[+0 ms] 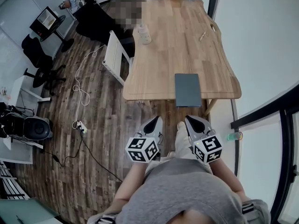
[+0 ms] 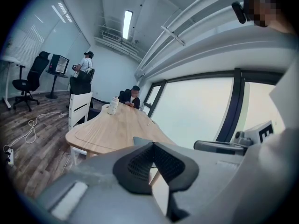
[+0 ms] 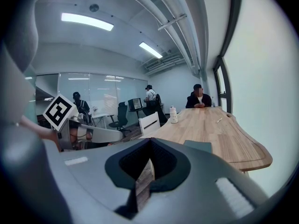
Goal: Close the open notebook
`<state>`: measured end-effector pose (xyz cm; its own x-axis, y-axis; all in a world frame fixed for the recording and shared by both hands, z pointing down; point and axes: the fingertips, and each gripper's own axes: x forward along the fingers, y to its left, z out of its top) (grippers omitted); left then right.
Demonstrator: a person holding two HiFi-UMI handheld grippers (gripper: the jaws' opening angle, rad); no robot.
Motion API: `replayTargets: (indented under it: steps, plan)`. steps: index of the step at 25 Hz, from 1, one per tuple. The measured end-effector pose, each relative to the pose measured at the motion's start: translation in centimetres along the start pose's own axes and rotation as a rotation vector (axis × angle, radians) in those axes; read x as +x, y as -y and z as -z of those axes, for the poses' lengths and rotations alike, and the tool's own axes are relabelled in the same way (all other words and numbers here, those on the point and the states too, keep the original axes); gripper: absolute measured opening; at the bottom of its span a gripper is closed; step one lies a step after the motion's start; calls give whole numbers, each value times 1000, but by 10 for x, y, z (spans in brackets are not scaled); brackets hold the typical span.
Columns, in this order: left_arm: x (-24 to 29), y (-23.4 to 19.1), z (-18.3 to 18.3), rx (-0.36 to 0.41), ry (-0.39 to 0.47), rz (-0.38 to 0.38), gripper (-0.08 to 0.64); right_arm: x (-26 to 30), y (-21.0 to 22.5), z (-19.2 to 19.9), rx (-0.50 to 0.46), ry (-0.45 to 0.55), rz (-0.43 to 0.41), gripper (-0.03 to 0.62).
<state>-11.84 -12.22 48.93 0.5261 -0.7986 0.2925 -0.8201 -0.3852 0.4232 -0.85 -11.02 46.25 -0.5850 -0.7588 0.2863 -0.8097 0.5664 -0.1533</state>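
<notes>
Table [image 1: 177, 45] first: big wooden one, stretching away in front of both grippers. White chair [image 1: 114, 55] stands at its side, ahead of the left gripper [image 1: 154, 122] and out to its left. That left gripper is held low by the person's body, short of the table's near edge, jaws pressed together with nothing between them. Right gripper [image 1: 192, 121] sits just beside it, same deal: jaws closed tip to tip, empty. Neither one touches anything on the table. Notebook [image 1: 188, 89] lies flat at the table's near edge, straight ahead of the right gripper and apart from it. Its dark grey-blue cover faces up, so it looks closed already. Well past it, toward the far end and ahead of the left gripper, a white bottle [image 1: 144, 33] stands upright. Smallest bit is a pen [image 1: 202, 36], or something like one, lying beyond the notebook ahead of the right gripper. It's too small to tell for sure.
</notes>
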Motion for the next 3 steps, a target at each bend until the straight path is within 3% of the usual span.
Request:
replayTargets:
  steps: [3]
  plan:
    - [1,0,0,4,-2,2,2,0,1,1,-1,-5,1,-2]
